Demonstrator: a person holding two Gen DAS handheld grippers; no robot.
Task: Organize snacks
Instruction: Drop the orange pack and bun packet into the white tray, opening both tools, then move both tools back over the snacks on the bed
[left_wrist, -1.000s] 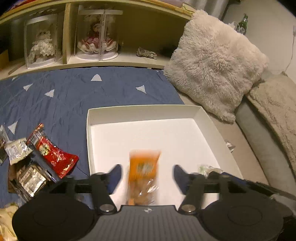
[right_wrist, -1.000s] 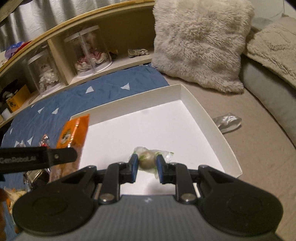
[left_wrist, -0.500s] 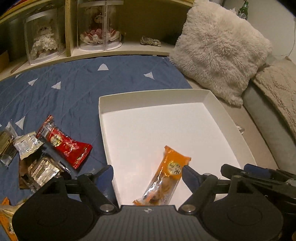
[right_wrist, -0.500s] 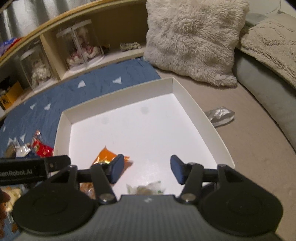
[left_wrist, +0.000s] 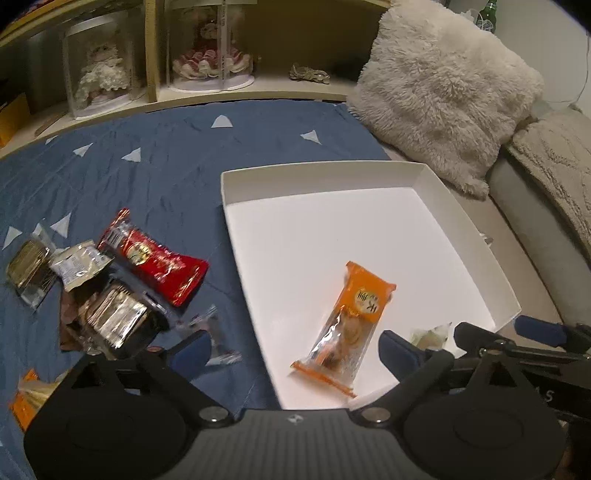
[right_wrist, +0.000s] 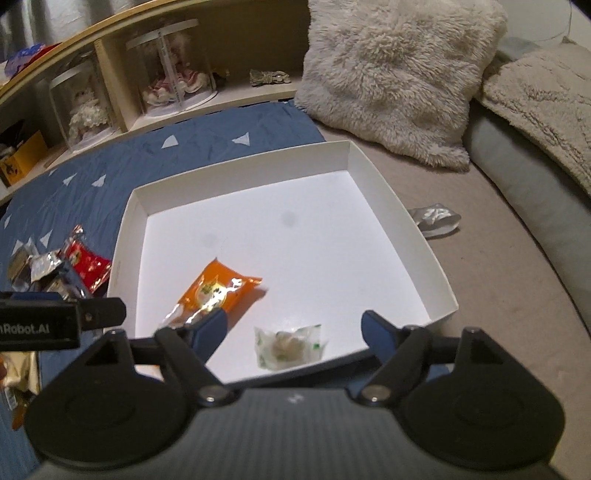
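Tray (right_wrist: 402, 236) of white card, shallow, low walls all round, lying across the seam between blue quilt (left_wrist: 155, 173) and grey-beige sofa seat (right_wrist: 491, 266). Most of the floor bare — open room toward the far wall and the right-hand wall. Orange snack packet (left_wrist: 351, 321) flat on the floor near the front left, slanted, apart from every wall. Small clear-wrapped sweet (right_wrist: 290, 345) just beside it, close to the front rim.

Left gripper (left_wrist: 295, 349) above the tray's front left corner, jaws wide and opening further, nothing pinched; orange packet lying between and beyond the fingers, untouched. Right gripper (right_wrist: 293, 328) over the front rim, jaws likewise opening, pads clear of the sweet lying between them.

On the quilt left of the tray, well outside the rim: red packet (left_wrist: 155, 262), silver-and-dark packets (left_wrist: 110, 317) heaped and overlapping, a clear wrapper (left_wrist: 212, 332) partly behind the left gripper's finger. Crumpled silver wrapper (right_wrist: 436, 218) on the sofa just outside the right wall. Fluffy cushion (right_wrist: 399, 77) well behind.

Front edge of the tray cut off by both gripper bodies. Printing on the packets too small to read; sweet's contents blurred — pale lump, nothing more certain.
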